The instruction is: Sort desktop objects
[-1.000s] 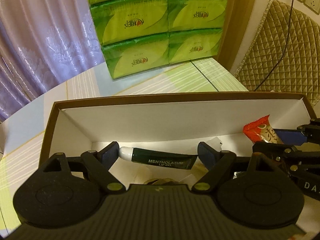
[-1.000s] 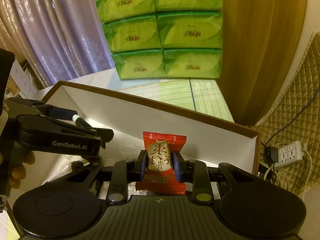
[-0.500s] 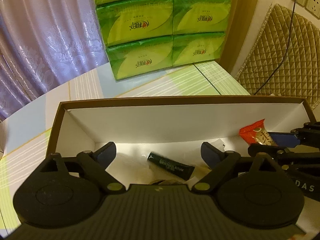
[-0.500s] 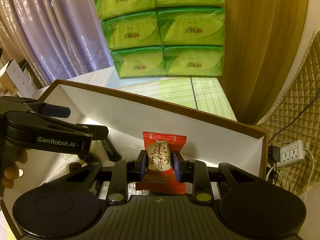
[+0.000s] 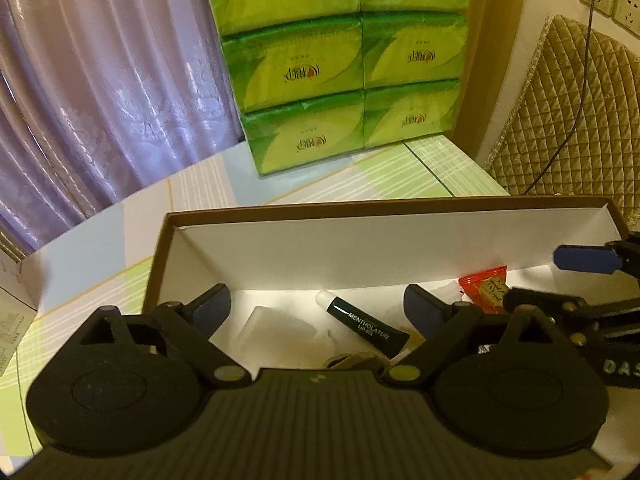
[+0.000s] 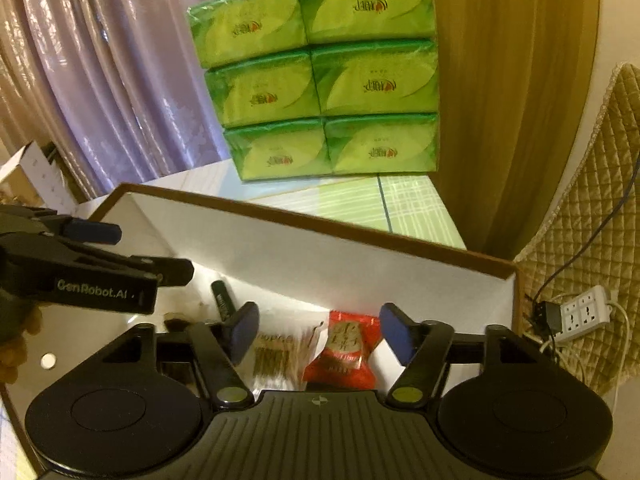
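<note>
Dropped since earlier: candy [image 6: 345,350], now on box [image 6: 280,216] floor, lower centre, between spread right gripper [image 6: 318,334] fingers; left gripper [image 5: 316,304] likewise spread, empty, above lip gel [image 5: 362,326]; beyond, striped tablecloth [image 5: 360,184], tissue packs [image 5: 344,68], lilac curtain [image 5: 100,80]

"MENTHOLATUM LIP GEL" is printed in white on the dark tube [image 5: 366,326]. "GenRobot.AI" is read on the left claw's side [image 6: 96,290]. "DAS" is seen on the right claw's body [image 5: 620,368]. Chinese characters are printed on the red candy wrapper [image 6: 346,346].
</note>
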Available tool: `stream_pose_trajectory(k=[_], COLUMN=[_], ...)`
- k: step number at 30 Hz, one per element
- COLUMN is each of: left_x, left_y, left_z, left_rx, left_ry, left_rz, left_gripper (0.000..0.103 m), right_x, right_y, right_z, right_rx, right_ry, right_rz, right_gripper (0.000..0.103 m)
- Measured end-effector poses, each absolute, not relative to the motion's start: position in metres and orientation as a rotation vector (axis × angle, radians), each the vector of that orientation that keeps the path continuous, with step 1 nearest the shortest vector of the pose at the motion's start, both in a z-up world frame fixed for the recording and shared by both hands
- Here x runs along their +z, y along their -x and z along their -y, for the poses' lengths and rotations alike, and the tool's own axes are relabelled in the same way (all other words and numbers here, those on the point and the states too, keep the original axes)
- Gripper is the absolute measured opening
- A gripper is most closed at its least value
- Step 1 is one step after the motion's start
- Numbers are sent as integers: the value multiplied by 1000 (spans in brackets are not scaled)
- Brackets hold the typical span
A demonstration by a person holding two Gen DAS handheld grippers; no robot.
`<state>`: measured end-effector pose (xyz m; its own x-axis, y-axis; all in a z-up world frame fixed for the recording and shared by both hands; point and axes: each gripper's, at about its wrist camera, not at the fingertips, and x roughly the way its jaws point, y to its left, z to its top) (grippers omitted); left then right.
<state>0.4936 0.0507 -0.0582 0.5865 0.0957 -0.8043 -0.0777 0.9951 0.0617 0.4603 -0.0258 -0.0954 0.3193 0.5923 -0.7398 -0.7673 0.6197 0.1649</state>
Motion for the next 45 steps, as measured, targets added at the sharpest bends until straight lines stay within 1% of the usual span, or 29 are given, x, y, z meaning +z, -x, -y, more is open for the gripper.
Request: stream_pose_trajectory(k=[1, 3, 5, 6, 9, 11, 18, 20, 35, 45], left_x=[-56, -52, -47, -44, -36, -31, -15, -10, 18, 35], left_y=[-490, -484, -477, -473, -462, -454, -423, -411, -312, -249], left_z=[-50, -50, -49, -48, -46, -44, -36, -34, -31, -14], left_rx=[99, 105, 115, 122, 136, 140, 146, 150, 234, 240], left_ry=[-23, -31, -40, -46, -64, -69, -78, -68, 61, 76], left_rz=[-934, -925, -910, -901, -881, -867, -824, -813, -797, -800], left_gripper=[92, 93, 95, 95, 96, 98, 99, 102, 102, 102], right_x=[-93, -90, -86, -84, -77, -72, -60, -55, -32, -20], right_y=[-457, -449, -442, -438, -428, -421, -401, -396, -334, -289], right_z=[29, 34, 39, 42, 49, 52, 63, 66, 109, 146], right_rx=[900, 901, 894, 891, 884, 864, 822, 818, 858, 908], right_ry=[234, 233, 234, 234, 234, 259, 278, 267, 227, 223], right_rz=[-865, -857, -847, -845, -822, -800, -792, -794, -800, -775], right_gripper=[79, 85, 92, 96, 101, 101, 101, 101, 101, 101])
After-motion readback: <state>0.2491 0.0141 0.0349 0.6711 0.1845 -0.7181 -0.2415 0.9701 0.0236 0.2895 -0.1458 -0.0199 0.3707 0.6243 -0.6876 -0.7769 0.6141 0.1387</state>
